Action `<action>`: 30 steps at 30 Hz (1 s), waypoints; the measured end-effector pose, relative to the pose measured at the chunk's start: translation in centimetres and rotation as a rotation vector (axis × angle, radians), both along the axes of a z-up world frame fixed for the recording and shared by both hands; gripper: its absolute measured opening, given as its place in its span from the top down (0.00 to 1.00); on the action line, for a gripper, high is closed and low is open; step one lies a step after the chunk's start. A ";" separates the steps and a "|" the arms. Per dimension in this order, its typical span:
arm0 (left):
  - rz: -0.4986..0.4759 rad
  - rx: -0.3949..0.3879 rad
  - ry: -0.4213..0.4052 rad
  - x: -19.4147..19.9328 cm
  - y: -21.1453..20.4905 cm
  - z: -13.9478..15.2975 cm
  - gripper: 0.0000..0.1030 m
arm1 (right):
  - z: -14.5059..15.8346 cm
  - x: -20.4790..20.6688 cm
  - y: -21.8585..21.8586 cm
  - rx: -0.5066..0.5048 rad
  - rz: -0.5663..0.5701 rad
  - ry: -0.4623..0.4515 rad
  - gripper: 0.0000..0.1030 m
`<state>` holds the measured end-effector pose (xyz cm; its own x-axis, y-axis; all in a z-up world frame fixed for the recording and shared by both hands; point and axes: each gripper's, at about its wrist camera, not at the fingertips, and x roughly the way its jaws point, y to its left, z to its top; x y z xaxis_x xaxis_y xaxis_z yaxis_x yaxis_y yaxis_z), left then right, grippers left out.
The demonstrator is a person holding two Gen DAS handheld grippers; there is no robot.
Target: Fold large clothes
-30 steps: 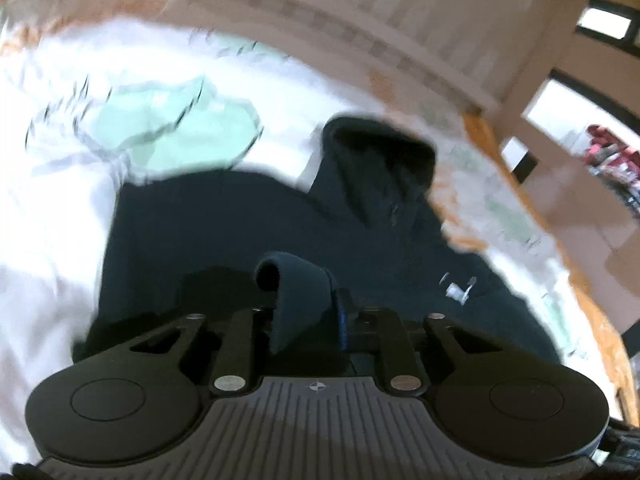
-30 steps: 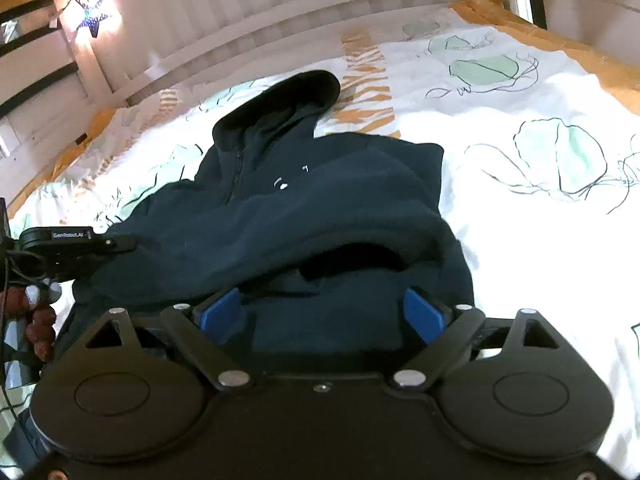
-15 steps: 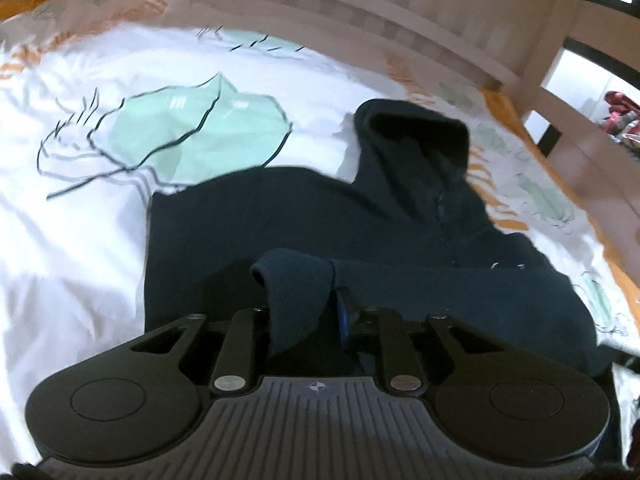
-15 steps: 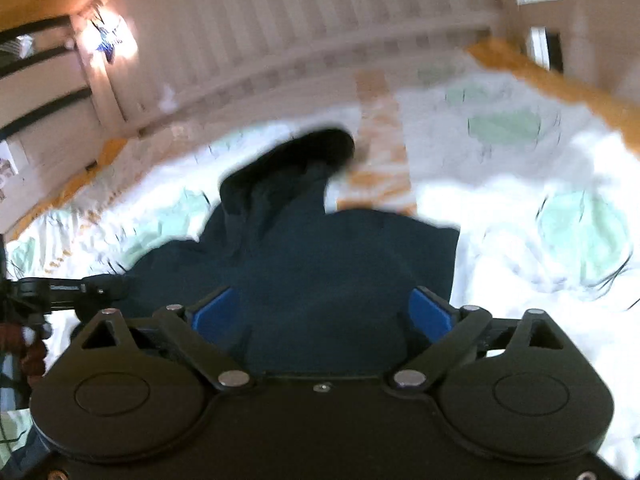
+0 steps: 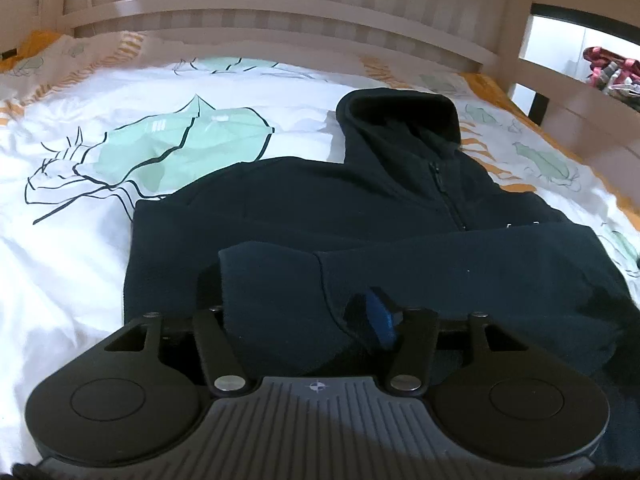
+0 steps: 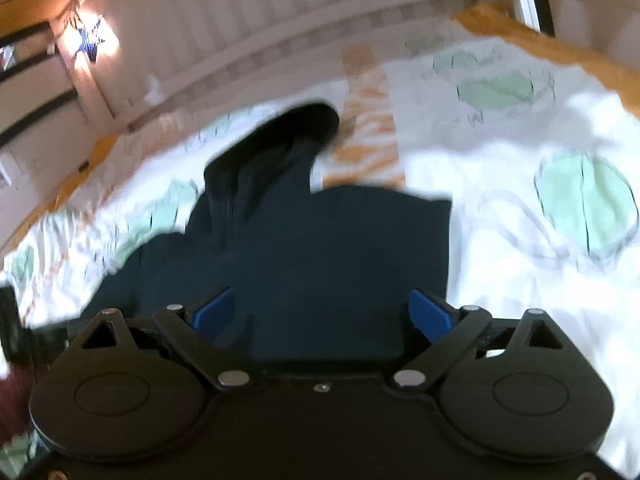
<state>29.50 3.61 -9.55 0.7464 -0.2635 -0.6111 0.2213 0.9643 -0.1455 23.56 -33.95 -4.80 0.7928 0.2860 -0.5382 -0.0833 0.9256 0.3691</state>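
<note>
A dark navy zip hoodie (image 5: 360, 208) lies flat on the bed, hood (image 5: 400, 120) toward the headboard. One sleeve is folded across its lower front, and the cuff (image 5: 272, 280) rests between the jaws of my left gripper (image 5: 304, 316). Those jaws are opening; the blue right pad (image 5: 380, 320) stands off the cloth, and the left pad is hidden behind the cuff. In the blurred right wrist view my right gripper (image 6: 320, 314) hangs open above the hoodie's (image 6: 320, 248) lower right part, with nothing pinched between its pads.
The white sheet (image 5: 60, 260) with green leaf prints and orange edging spreads around the hoodie. A slatted wooden headboard (image 5: 280, 4) closes the far side and a rail post (image 5: 520, 52) the right. A lit star lamp (image 6: 90, 40) hangs at the left.
My left jaws went from pinching the cuff to standing wide around it, and the gripper sank toward the hoodie as its view levelled. The right gripper shifted sideways, staying open.
</note>
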 end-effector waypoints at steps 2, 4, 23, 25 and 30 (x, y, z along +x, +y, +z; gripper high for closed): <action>0.000 -0.016 -0.003 0.0 0.3 -0.1 0.46 | -0.3 1.6 0.2 -0.008 0.007 -0.005 0.08; 0.000 -0.039 -0.006 -0.1 0.7 -0.2 0.45 | -1.3 3.4 0.2 -0.018 -0.001 0.021 0.08; 0.042 -0.096 0.001 -1.6 2.3 0.7 0.33 | -5.8 5.4 2.5 -0.250 -0.043 0.047 0.01; 0.040 -0.082 0.010 -1.6 2.2 0.8 0.32 | -5.8 5.4 2.4 -0.241 -0.040 0.048 0.00; 0.067 -0.090 0.021 -1.7 2.2 0.6 0.32 | -5.8 5.5 2.4 -0.242 -0.037 0.050 0.00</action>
<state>27.78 5.76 -8.97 0.7518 -0.2677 -0.6026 0.1526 0.9597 -0.2360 29.06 -31.57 -10.64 0.7707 0.1155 -0.6266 -0.0352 0.9897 0.1391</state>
